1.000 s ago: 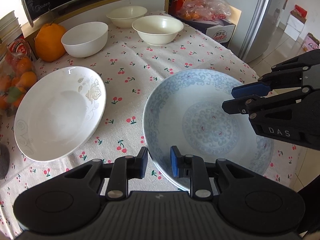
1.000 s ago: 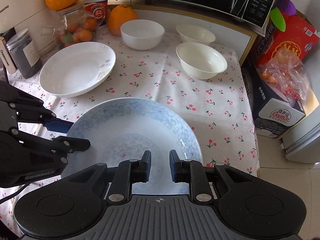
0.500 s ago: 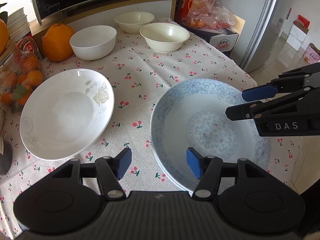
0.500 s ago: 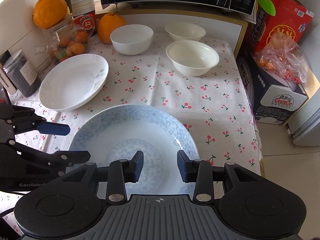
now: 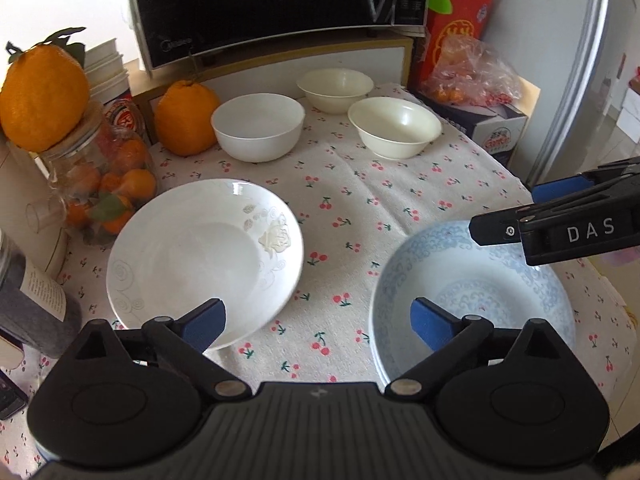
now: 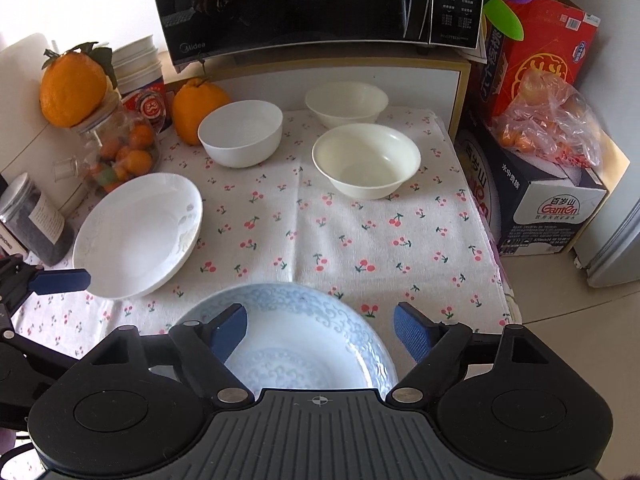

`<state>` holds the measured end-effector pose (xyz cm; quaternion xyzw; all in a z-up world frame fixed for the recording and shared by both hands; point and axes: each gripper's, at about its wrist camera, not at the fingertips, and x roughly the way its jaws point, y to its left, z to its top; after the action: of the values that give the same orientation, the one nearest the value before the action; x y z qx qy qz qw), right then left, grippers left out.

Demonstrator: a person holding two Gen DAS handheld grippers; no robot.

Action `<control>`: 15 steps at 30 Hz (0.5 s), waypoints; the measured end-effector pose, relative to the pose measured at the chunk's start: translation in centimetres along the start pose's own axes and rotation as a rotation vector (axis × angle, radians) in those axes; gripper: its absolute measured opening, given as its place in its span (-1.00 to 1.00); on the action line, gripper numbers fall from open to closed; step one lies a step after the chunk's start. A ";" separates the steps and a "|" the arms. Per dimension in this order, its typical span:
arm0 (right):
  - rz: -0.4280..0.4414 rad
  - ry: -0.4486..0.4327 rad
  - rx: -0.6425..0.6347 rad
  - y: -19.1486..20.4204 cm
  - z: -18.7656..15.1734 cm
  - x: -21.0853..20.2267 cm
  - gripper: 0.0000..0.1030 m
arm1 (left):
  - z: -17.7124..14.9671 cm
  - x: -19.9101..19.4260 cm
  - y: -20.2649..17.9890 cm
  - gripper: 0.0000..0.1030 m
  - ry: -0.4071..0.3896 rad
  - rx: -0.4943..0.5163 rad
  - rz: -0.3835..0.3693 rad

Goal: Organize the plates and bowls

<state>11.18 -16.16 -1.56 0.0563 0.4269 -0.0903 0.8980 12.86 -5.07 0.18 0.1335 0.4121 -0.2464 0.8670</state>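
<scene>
Left gripper (image 5: 316,326): jaws spread wide, just opened, nothing between the pads. Right gripper (image 6: 320,334): jaws likewise just opened, wide apart, clamped on nothing, above the blue-patterned plate (image 6: 304,344). Blue-patterned plate flat on the cherry-print tablecloth (image 6: 360,236) at the near edge of the table. White plate (image 5: 200,256) toward the left edge. White bowl (image 6: 240,132) and two cream bowls (image 6: 366,160) along the far edge, below the microwave (image 6: 320,4).

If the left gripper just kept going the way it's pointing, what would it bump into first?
Most likely the cherry-print tablecloth, in the gap between the white plate and the blue-patterned plate. The left gripper is open and angled downward, though depth is hard to judge.
</scene>
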 end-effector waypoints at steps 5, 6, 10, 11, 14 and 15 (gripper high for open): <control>-0.015 -0.014 0.031 0.9 1.7 1.4 0.70 | 0.7 0.5 2.4 0.94 0.013 -0.134 0.051; -0.013 -0.013 0.038 1.0 2.1 1.7 0.70 | 0.8 0.6 3.0 0.94 0.016 -0.161 0.061; 0.008 -0.013 0.075 1.8 3.3 3.1 0.70 | 1.1 1.1 4.9 0.95 0.021 -0.239 0.114; 0.014 -0.012 0.087 2.0 3.7 3.5 0.70 | 1.2 1.3 5.3 0.95 0.021 -0.250 0.126; 0.042 -0.007 0.133 2.5 4.4 4.6 0.70 | 1.4 1.9 6.4 0.95 0.028 -0.270 0.155; 0.056 -0.005 0.147 2.6 4.6 5.1 0.70 | 1.4 2.1 6.8 0.95 0.031 -0.276 0.162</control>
<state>18.37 -14.98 -2.53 0.1338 0.4150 -0.0966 0.8947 18.60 -0.62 -0.38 0.0497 0.4433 -0.1145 0.8876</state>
